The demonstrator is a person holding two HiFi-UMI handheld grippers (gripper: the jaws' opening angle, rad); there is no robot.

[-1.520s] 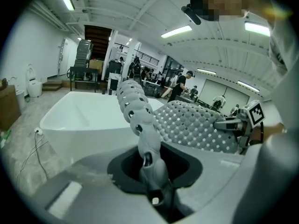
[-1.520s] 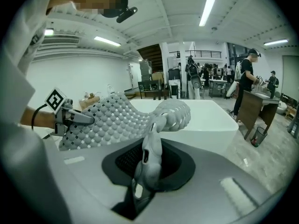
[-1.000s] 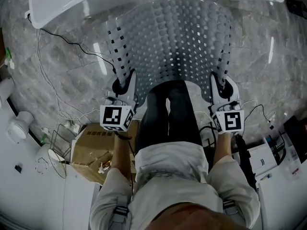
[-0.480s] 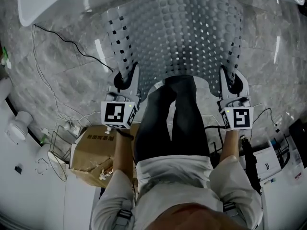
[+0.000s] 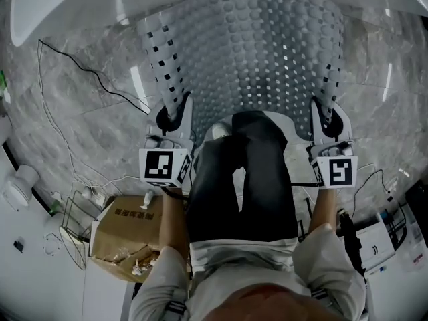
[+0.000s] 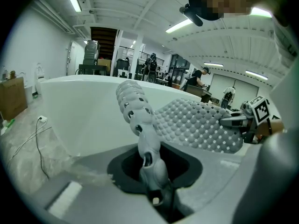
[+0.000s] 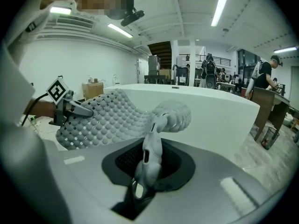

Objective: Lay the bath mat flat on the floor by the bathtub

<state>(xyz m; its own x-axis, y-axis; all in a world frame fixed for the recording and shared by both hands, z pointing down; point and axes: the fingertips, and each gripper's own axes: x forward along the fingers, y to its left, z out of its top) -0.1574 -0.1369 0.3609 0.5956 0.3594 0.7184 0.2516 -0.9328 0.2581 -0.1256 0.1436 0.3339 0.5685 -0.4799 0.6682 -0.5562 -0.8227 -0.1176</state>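
Note:
A grey bath mat with round bumps and small holes hangs stretched between my two grippers, sagging toward the white bathtub at the top of the head view. My left gripper is shut on the mat's near left corner. My right gripper is shut on the near right corner. Each gripper view shows the mat running across to the other gripper, with the tub wall behind. The mat is above the marble floor, not lying on it.
A cardboard box and a wire rack stand at my left, with a black cable and white cables across the floor. White boxes and cables lie at my right. My legs are between the grippers.
Both grippers have moved forward toward the tub with the mat in them, and have spread a little wider. The mat's far end now reaches nearer the tub's rim.

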